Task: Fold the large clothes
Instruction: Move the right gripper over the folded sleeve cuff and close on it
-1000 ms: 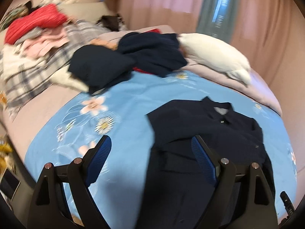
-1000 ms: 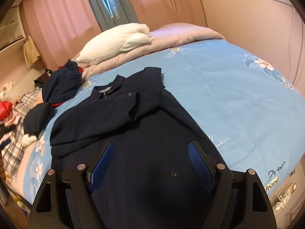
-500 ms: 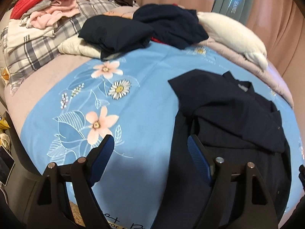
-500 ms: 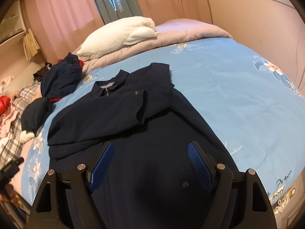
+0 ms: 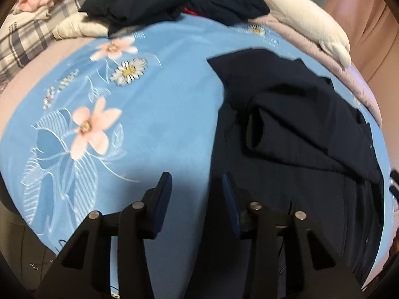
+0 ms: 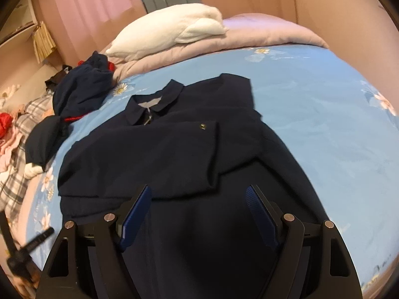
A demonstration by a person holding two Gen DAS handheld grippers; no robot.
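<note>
A large navy collared jacket (image 6: 174,154) lies spread on the blue floral bedspread (image 6: 324,114), collar toward the pillow, with both sleeves folded across its chest. It also shows in the left wrist view (image 5: 294,134). My left gripper (image 5: 197,184) is low over the jacket's left edge near the hem, its jaws partly closed with a gap between them, the right finger over the fabric. My right gripper (image 6: 199,196) is open and empty above the jacket's lower body.
A white pillow (image 6: 172,30) on a pink duvet (image 6: 261,32) lies past the collar. Folded dark clothes (image 5: 179,2) and a plaid and pink heap (image 5: 32,22) sit at the bed's far left. Pink curtains back the bed.
My left gripper has dropped low toward the jacket's left edge and its jaws have narrowed. My right gripper has moved slightly forward over the jacket, still open.
</note>
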